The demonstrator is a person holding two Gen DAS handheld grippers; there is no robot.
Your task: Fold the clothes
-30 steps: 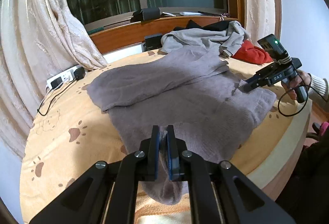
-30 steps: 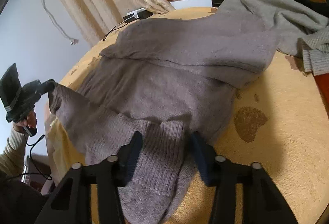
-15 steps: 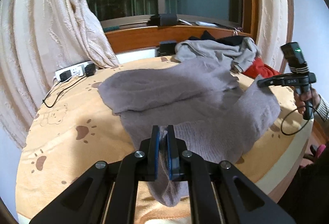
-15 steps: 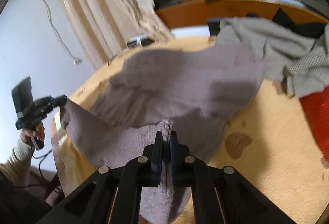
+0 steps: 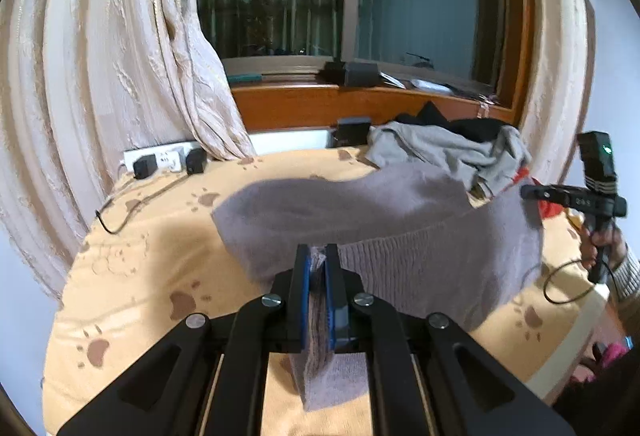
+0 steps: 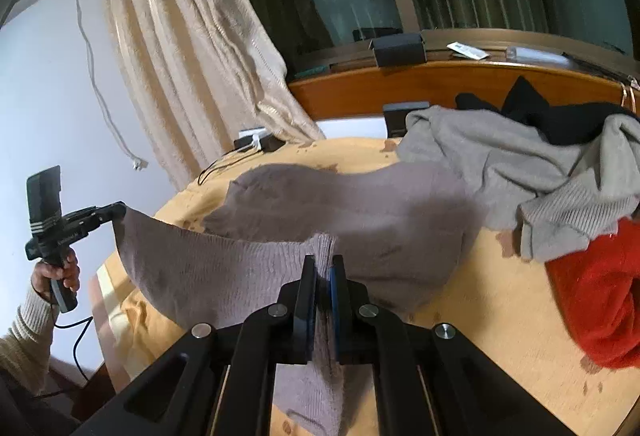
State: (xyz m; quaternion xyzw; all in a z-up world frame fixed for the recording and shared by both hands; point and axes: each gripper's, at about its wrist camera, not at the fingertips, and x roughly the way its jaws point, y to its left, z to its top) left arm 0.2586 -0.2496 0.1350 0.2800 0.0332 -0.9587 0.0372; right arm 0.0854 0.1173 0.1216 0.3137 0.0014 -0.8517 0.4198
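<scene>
The far half of the mauve-grey sweater [image 6: 360, 212] is blurred, and its sleeves cannot be made out. Its ribbed hem hangs stretched above the paw-print bedspread [image 5: 132, 276], pinched tight at one corner in the left gripper [image 5: 318, 268] and at the other in the right gripper [image 6: 323, 276] (both clamped fully onto knit). The rest trails on the bed.

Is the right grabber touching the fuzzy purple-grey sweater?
Touching. In the right wrist view, the right gripper has its jaws shut on the ribbed edge of the sweater, with knit pinched between them and hanging below.
</scene>
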